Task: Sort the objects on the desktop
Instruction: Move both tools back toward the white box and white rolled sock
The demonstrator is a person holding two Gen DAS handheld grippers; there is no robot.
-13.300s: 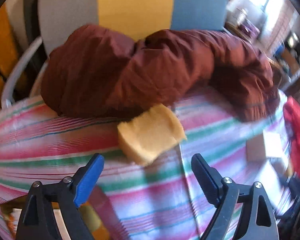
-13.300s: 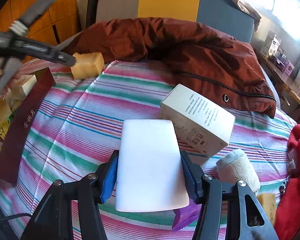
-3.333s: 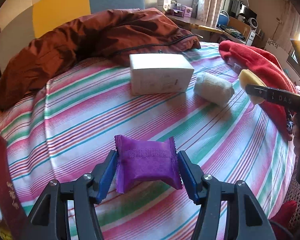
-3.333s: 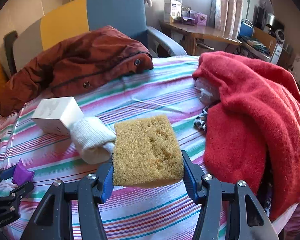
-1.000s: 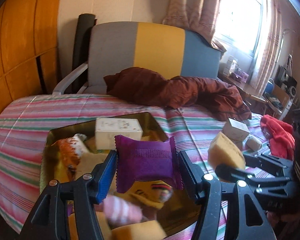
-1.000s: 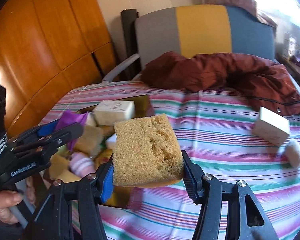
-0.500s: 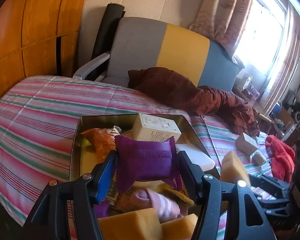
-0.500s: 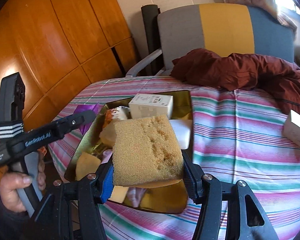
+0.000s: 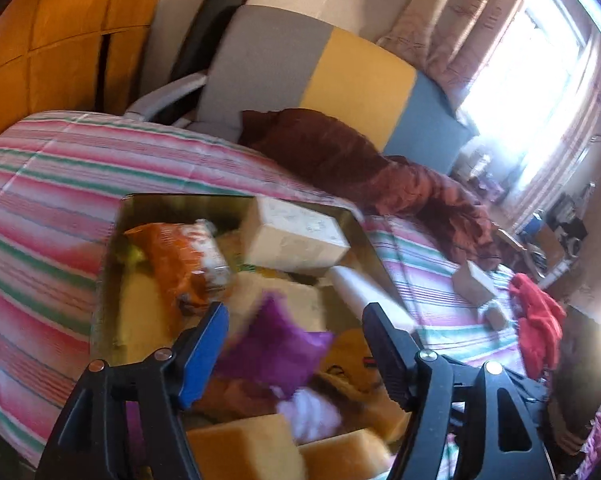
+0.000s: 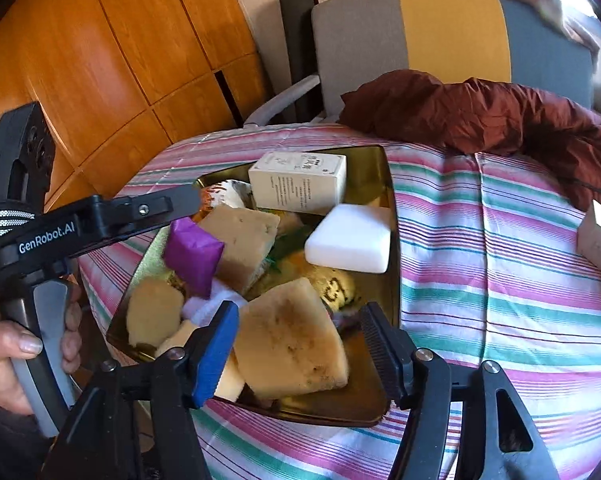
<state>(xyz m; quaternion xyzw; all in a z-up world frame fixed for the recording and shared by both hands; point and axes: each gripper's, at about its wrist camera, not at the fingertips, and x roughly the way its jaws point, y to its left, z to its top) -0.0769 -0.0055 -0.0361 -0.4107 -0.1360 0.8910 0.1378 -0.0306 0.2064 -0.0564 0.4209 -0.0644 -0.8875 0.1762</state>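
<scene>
Nearest the right wrist camera, the right gripper (image 10: 296, 344) has its jaws spread wide; a tan sponge (image 10: 290, 344) lies tilted between them, with a gap on the right-hand side, over the near corner of the gold tray (image 10: 392, 240). In the left wrist view, the left gripper (image 9: 294, 336) likewise stands with jaws apart, and a purple packet (image 9: 272, 350), blurred, lies between them, clear of the right-hand finger; whether it touches the blue pad cannot be told.

In the right wrist view the same purple packet (image 10: 192, 254) sits just under the left gripper's finger (image 10: 156, 210), resting against a pale sponge block (image 10: 240, 246) in the tray. A hand (image 10: 8, 360) grips the left tool's handle at the frame's left edge.

Farther into the tray lie a white eraser-like block (image 10: 350, 244), an orange snack bag (image 9: 172, 256) and, at the far rim, a cream carton (image 10: 298, 188).

The tray rests on a striped cloth (image 10: 500, 272). Beyond it lie a small box (image 9: 472, 284), a red garment (image 9: 538, 326), and a maroon jacket (image 10: 480, 114) against a grey, yellow and blue chair (image 10: 440, 36).
</scene>
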